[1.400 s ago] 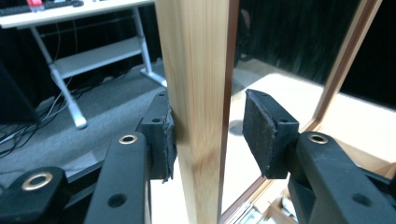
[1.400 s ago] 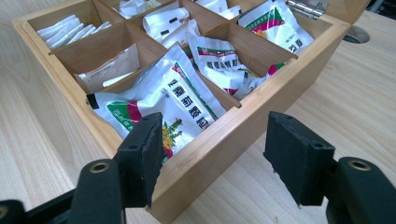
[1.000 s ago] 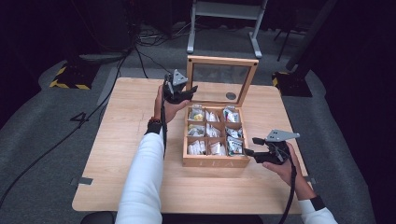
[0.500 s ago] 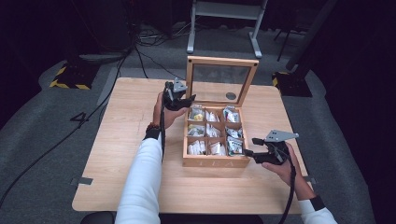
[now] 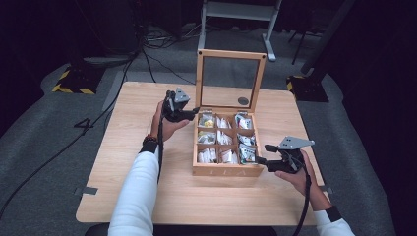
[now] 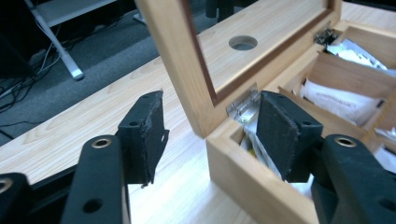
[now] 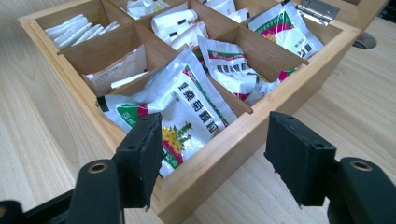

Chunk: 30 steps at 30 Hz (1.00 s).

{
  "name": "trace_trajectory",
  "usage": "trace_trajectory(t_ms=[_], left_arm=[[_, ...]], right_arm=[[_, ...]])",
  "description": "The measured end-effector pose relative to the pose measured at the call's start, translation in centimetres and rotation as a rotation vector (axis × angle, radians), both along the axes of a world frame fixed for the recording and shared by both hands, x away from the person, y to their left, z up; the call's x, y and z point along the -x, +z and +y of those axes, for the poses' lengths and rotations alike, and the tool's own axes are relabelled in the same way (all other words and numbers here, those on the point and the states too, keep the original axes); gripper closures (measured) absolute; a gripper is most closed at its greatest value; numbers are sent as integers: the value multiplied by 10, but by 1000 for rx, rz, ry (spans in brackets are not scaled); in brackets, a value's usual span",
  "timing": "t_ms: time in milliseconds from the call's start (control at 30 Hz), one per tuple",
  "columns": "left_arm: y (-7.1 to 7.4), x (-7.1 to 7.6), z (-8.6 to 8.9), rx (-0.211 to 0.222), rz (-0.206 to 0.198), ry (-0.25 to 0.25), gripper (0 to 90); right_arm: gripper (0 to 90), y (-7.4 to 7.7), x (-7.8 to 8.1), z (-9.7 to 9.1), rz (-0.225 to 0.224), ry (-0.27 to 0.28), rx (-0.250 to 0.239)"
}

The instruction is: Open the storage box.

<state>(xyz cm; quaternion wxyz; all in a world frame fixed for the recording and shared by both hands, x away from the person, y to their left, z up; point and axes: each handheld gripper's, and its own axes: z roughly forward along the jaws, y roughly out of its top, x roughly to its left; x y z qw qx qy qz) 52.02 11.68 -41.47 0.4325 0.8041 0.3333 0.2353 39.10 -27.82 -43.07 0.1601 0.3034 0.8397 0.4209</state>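
Open wooden box (image 5: 227,169), glass lid (image 5: 230,81) upright, packets (image 7: 180,105) in compartments

We see a pale wooden box (image 7: 243,135) between our black right-gripper jaws, holding white sachets (image 7: 187,100) printed with green and red bands and yellow flowers; plain white packets (image 7: 77,25) lie beyond.

Left gripper (image 5: 193,111) and right gripper (image 5: 261,153), jaws apart.

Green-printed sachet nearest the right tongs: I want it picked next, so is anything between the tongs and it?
The box's wooden side wall runs between the open right tongs and the sachet.
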Motion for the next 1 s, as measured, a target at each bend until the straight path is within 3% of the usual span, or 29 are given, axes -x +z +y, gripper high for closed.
trace_trajectory(t_ms=[367, 600, 800, 1000], left_arm=[[0, 24, 16, -48, 3, -19, 328], [-12, 49, 16, -121, 24, -68, 298], [-21, 66, 19, -159, 45, -100, 278], [-29, 81, 27, -180, 60, -90, 279]], right_arm=[[354, 4, 1, 14, -11, 25, -2], [364, 5, 2, 27, -27, 40, 5], [370, 4, -3, 38, -27, 28, 21], [369, 1, -11, 48, -18, 11, 44]])
